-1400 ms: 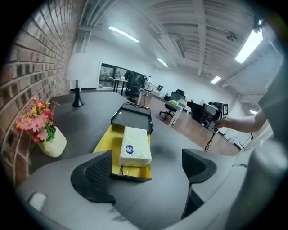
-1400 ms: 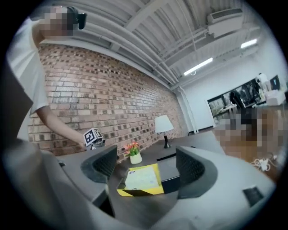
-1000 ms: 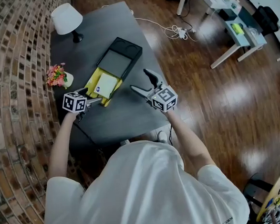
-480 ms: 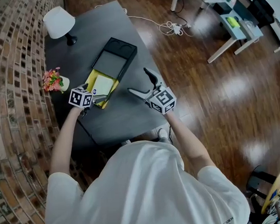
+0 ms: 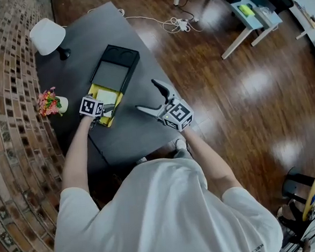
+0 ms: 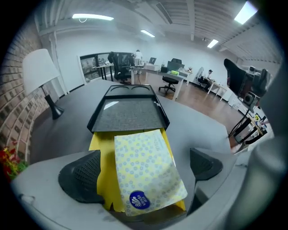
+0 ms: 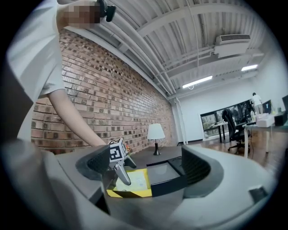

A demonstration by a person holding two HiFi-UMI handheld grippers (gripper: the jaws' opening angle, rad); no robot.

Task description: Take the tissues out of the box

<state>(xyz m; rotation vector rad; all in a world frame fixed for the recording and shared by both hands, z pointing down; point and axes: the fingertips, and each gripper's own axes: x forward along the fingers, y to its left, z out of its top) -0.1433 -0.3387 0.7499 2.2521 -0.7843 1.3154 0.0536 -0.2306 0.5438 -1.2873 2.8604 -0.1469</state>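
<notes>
The left arm is reaching forward, with the left gripper (image 5: 110,107) hovering over the yellow box (image 6: 100,150) on the table (image 5: 131,132). Its jaws are standing wide on either side of the tissue pack (image 6: 144,166) lying inside, pads not pressing it (the pack's round blue label is showing only in the left gripper view). The right gripper (image 5: 147,95) is hanging apart from the box, gaping wide and holding nothing

Open-plan office: brick wall (image 5: 3,79), wood floor (image 5: 241,90), desks (image 5: 258,21), swivel chairs (image 6: 169,80), ceiling strip lights (image 6: 93,17).
</notes>
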